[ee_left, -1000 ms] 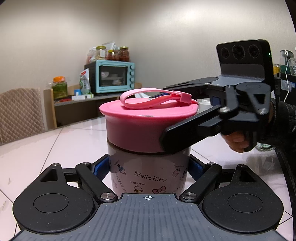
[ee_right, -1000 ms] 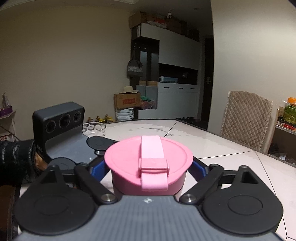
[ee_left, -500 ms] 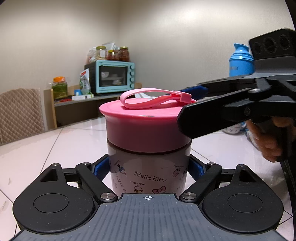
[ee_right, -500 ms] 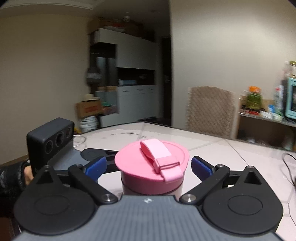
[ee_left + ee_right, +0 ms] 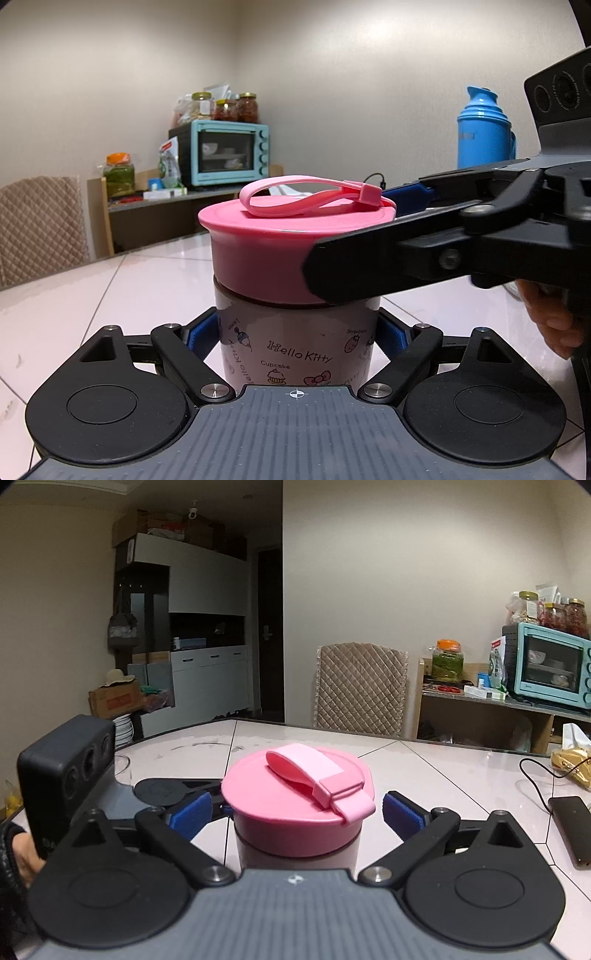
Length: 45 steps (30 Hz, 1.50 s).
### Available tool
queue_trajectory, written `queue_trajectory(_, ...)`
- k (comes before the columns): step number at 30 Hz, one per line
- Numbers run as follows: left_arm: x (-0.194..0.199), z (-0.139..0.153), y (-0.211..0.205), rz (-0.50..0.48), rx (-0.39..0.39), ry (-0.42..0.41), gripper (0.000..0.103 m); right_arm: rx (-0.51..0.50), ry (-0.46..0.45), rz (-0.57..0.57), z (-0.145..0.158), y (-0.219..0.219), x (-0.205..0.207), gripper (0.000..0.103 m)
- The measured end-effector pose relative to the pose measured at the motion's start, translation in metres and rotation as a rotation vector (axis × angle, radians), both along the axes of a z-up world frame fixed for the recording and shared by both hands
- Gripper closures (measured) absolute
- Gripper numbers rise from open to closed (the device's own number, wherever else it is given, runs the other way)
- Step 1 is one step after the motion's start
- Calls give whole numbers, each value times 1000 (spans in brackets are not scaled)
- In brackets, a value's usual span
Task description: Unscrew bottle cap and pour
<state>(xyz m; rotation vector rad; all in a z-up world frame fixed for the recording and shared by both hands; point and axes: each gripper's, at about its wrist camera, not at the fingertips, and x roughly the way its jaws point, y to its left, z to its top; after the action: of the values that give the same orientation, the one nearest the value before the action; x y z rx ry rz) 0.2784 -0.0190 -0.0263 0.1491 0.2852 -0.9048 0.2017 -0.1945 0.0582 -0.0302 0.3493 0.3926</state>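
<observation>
Holding the bottle (image 5: 295, 343) steady on the pale tiled table (image 5: 110, 288), my left gripper (image 5: 295, 334) is clamped on its printed white body, blue pads pressed against both sides just below the pink cap (image 5: 266, 258). Everything else I place from that cap. It sits on top of the bottle, apparently screwed on, with its pink carry strap (image 5: 310, 197) folded flat across the top.

My right gripper (image 5: 295, 808) reaches in level with the cap. Its jaws stand wide, one blue pad (image 5: 190, 814) to the left of the cap and the other to the right, each with a clear gap, so nothing is gripped. From the left wrist view its black fingers run along the cap's right side, one in front of the cap wall, one behind.

Behind the cap, well apart, are a quilted chair (image 5: 360, 690), a turquoise toaster oven (image 5: 229, 153) on a shelf, and a blue flask (image 5: 484, 129). Right of the cap, on the table, lie a dark phone (image 5: 570, 829) and a cable.

I judge this the unscrewing step, between twists: the right jaws are released for a fresh hold. Next they should close squarely on the cap's rim, avoiding the strap, then turn while my left grip resists.
</observation>
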Motion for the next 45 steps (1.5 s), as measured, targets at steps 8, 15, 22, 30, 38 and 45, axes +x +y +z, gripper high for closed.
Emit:
queue_trajectory(8, 0, 0, 0, 0, 0, 0, 13, -4, -8, -30, -3, 6, 1, 3)
queue_trajectory(15, 0, 0, 0, 0, 0, 0, 13, -6, -5, -43, -6, 11, 3, 4)
queue_trajectory(22, 0, 0, 0, 0, 0, -1, 13, 9, 1, -57, -5, 13, 3, 10)
queue_trajectory(30, 0, -1, 0, 0, 0, -1, 13, 4, -2, -60, -6, 16, 3, 16)
queue_trajectory(38, 1, -1, 1, 1, 1, -1, 13, -13, -19, 3, -7, 7, 6, 18)
queue_trajectory(45, -1, -1, 1, 1, 2, -3, 13, -19, -27, 136, -6, -8, 13, 18)
